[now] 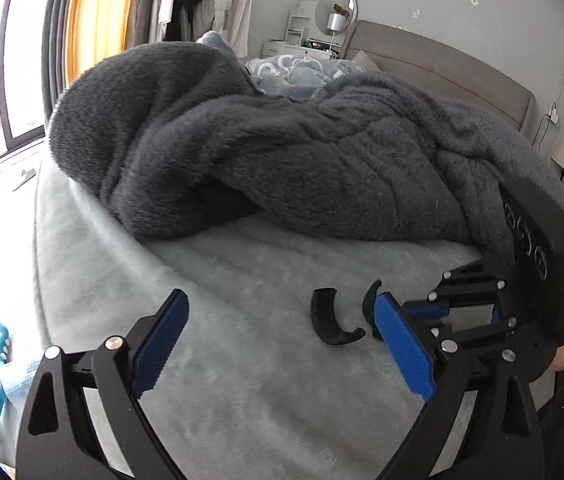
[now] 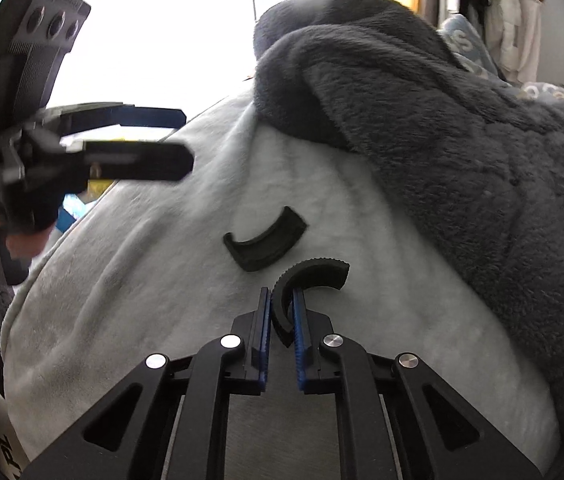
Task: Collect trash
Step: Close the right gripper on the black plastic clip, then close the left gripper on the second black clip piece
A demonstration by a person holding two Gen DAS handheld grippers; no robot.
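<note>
Two curved black plastic pieces lie on the bed's pale fleece cover (image 2: 130, 280), near its foot edge. The ridged piece (image 2: 314, 276) sits pinched between the right tool (image 2: 282, 316) fingers, which are nearly closed on one end of it. The smooth piece (image 2: 266, 242) rests just beside it, untouched (toward the bed's window-side edge). The left tool (image 1: 282, 344) hovers over the cover with jaws spread wide, holding nothing. A dark grey blanket (image 1: 282, 152) is heaped further up the bed.
</note>
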